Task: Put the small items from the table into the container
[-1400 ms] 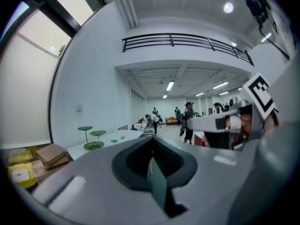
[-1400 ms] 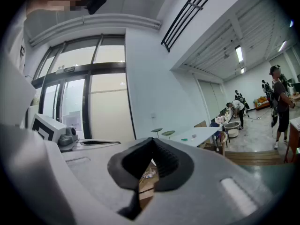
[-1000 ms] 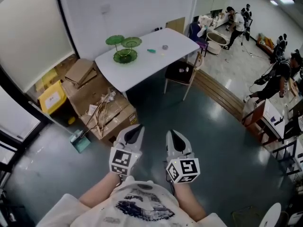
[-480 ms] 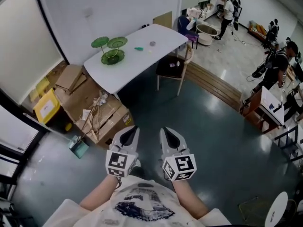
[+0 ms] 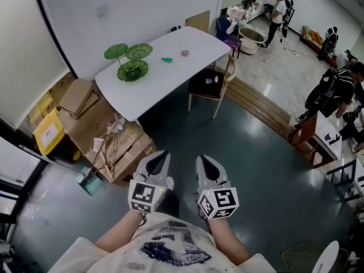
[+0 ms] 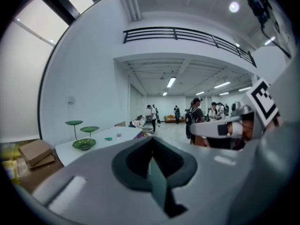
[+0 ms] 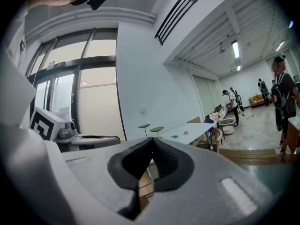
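Left claw (image 5: 159,159) is pinched closed with nothing in it. Right claw (image 5: 206,165) is the same: tips together, empty. The gripper views confirm it, with the pads meeting at the front and only room and floor (image 5: 239,152) showing past them.

Both claws sit low, close to the person's body, side by side and pointing roughly level toward the desk (image 5: 153,87). That looks like a carry posture with no reach set up, which makes sense because the desk is well apart across the floor.

The task's things are all on the desk. The green tiered stand (image 5: 129,61) at its left end is probably the container. A green item (image 5: 166,60) and a grey item (image 5: 185,53) lie on the bare top to the right of the stand, apart from each other and not in it. The stand's dishes are too small to show whether they are empty.

A chair (image 5: 210,87) sits at the desk's near right edge, and boxes (image 5: 108,135) are piled on the floor by the left end. The open side by the chair looks like the way in.

My read is that the task is not started. The person needs to get close, then open one claw over an item.
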`<state>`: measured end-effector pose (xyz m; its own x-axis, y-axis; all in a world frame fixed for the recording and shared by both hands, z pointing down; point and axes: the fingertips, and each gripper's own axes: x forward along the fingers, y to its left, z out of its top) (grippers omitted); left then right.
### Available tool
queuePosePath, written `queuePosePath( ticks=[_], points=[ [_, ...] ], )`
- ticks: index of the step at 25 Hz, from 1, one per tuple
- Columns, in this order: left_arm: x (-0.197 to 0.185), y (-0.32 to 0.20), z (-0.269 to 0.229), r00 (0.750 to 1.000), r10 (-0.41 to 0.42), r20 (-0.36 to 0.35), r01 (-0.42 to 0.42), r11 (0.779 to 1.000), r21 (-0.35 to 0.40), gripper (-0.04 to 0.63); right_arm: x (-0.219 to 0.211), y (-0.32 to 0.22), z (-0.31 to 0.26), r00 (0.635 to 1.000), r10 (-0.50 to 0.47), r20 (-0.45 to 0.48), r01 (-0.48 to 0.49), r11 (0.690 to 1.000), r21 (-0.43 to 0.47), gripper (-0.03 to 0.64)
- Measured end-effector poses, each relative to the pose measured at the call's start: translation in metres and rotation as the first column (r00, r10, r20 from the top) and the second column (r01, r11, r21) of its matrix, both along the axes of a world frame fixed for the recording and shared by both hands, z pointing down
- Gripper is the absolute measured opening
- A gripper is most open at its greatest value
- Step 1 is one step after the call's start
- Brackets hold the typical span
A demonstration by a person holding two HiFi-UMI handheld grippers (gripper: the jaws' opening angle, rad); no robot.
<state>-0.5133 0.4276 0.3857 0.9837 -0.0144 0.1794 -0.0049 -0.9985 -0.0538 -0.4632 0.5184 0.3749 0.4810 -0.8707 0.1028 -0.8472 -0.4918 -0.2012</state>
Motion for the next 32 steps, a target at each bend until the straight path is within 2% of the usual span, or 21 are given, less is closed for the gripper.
queuePosePath(
  ticks=[12,20,25,32],
  points=[
    [0.157,-0.153,-0.009,1.000,0.018,-0.017,-0.018,1.000,0.007,-0.009,0.153,-0.158,-0.013,1.000,-0.012,-0.025,0.012,1.000,-0.014,-0.003],
    [0.217,-0.217,-0.009,1.000,-0.001,-0.031,0.001,1.000,-0.014,-0.009,0.214,-0.225,-0.014,0.999,-0.038,-0.026,0.038,0.999,-0.028,-0.002],
    [0.253,-0.250,-0.010,0.998,-0.048,-0.035,0.048,0.999,-0.004,-0.009,0.254,-0.263,-0.013,0.995,-0.091,-0.029,0.090,0.996,-0.022,-0.002],
    [0.303,-0.309,0.006,0.982,-0.190,-0.004,0.190,0.982,-0.007,-0.009,0.313,-0.332,0.001,0.971,-0.240,-0.004,0.240,0.971,-0.022,-0.002]
  ],
)
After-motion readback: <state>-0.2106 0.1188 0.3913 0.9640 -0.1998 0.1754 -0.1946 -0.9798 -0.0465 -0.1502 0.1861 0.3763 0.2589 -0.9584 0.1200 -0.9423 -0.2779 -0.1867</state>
